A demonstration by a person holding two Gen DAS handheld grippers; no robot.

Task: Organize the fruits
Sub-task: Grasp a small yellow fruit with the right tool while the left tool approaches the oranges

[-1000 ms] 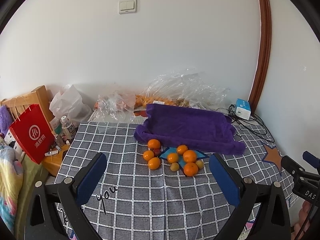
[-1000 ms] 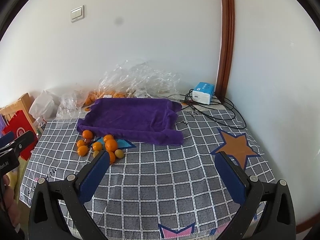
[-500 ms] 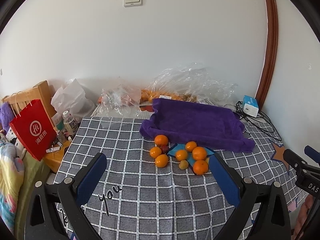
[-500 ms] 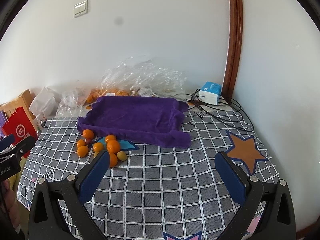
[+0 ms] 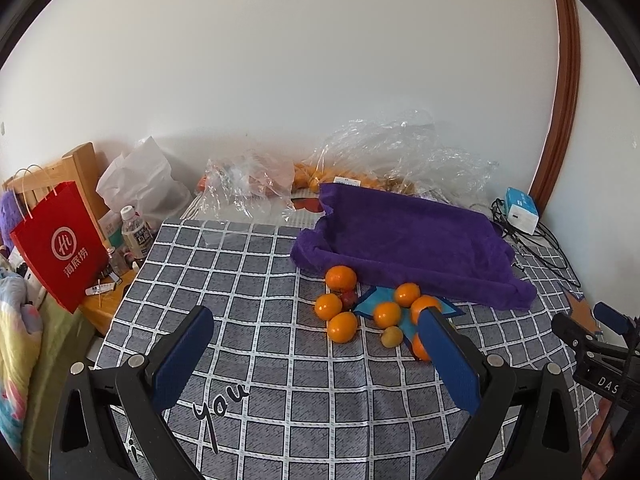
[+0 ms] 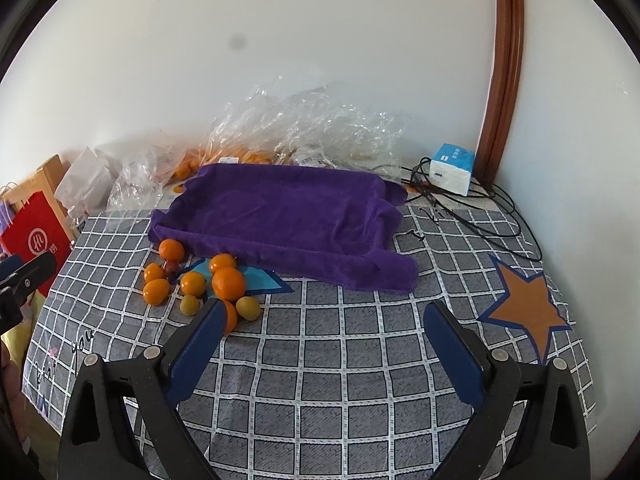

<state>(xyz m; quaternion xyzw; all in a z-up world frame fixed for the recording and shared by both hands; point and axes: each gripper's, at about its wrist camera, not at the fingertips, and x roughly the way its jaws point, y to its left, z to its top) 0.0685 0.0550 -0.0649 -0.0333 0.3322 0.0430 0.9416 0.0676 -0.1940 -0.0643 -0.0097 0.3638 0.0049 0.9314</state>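
Grey checked tablecloth [image 6: 320,360] over table, white wall behind w/ clear plastic bags [image 6: 304,128]. Purple towel [image 6: 288,216] = landmark: oranges [image 6: 228,283] clustered just in front of its near-left edge. Left gripper [image 5: 320,340] wide open, empty, oranges ahead by its right finger. Right gripper [image 6: 324,328] wide open, empty, fruit off its left finger.

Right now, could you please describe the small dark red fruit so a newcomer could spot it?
Find the purple towel on the checked tablecloth. Before its near left corner lies a cluster of oranges. The dark red fruit sits among the leftmost oranges, the only red one, smaller than them.
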